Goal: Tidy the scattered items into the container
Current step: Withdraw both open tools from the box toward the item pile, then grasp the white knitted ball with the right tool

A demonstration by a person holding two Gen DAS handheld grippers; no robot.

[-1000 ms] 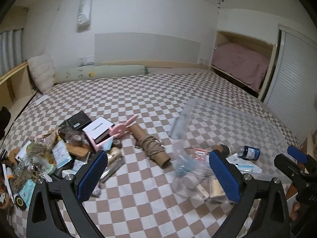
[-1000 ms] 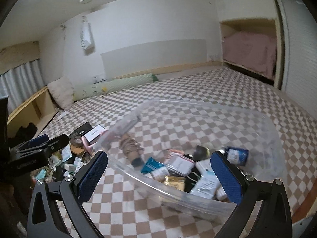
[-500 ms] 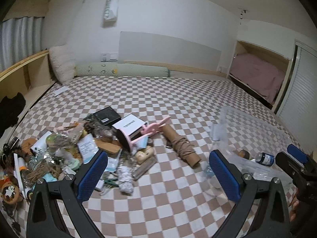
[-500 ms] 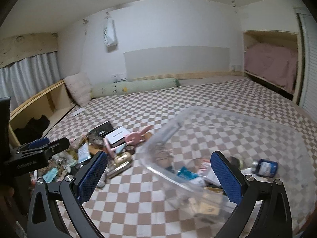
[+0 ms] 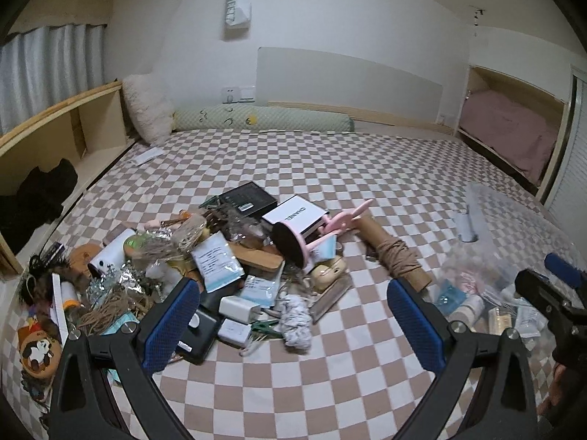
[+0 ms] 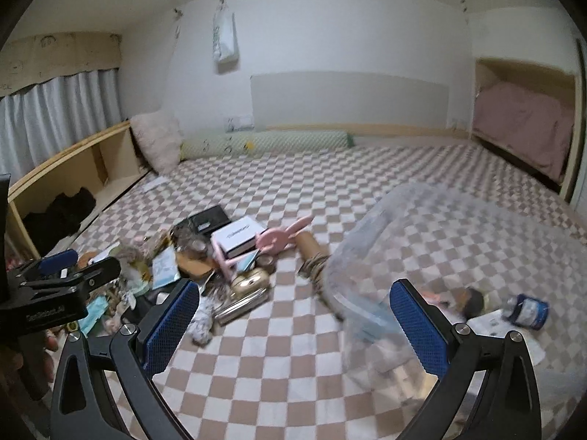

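My left gripper [image 5: 293,315]: wide open, holding nothing, blue ribbed pads over checkered bedding [image 5: 367,168]. My right gripper [image 6: 295,321]: equally wide, empty. Centre-left of the left view: scattered items [image 5: 220,256], a matte white box [image 5: 295,216], cardboard tube [image 5: 392,253] wound with twine, foil, paper sachets. Clear plastic container [image 6: 458,242], rounded and blurred, lower right of the right view, some pieces inside.

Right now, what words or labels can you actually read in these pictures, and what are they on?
"CHANEL": white box.
"SWEET": white bag hanging on the wall, letters running sideways.
Print on the blue-white sachets: too small.
Lettering on the left gripper's body, right wrist view: blurred.
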